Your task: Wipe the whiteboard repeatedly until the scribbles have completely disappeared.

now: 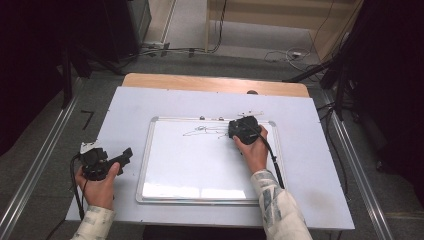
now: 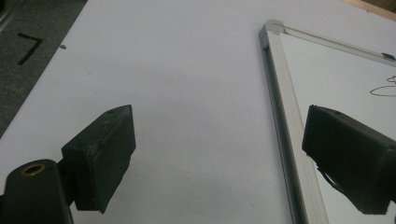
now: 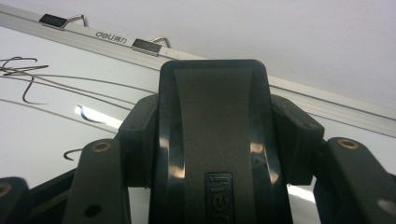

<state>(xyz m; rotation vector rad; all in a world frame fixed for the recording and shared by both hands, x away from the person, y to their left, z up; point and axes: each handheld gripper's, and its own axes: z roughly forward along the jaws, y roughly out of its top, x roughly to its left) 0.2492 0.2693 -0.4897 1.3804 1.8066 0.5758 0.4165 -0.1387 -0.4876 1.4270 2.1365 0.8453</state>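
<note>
A whiteboard (image 1: 200,165) with a silver frame lies flat in the middle of the table. Black scribbled lines (image 1: 205,131) run across its upper part. My right gripper (image 1: 243,129) is at the board's top right, shut on a black eraser (image 3: 215,130) that stands on the board just right of the lines (image 3: 28,79). Its pads (image 3: 140,135) press both sides of the eraser. My left gripper (image 1: 122,156) hovers left of the board, open and holding nothing. In the left gripper view the board's frame (image 2: 285,116) runs between its jaws (image 2: 219,140).
A white sheet (image 1: 150,105) covers the table, with a wooden edge (image 1: 200,82) at the far side. Two metal clips (image 3: 147,45) sit on the board's top frame. Cables (image 1: 290,54) and dark stands lie on the floor beyond. A black tape mark (image 1: 87,119) is on the floor at left.
</note>
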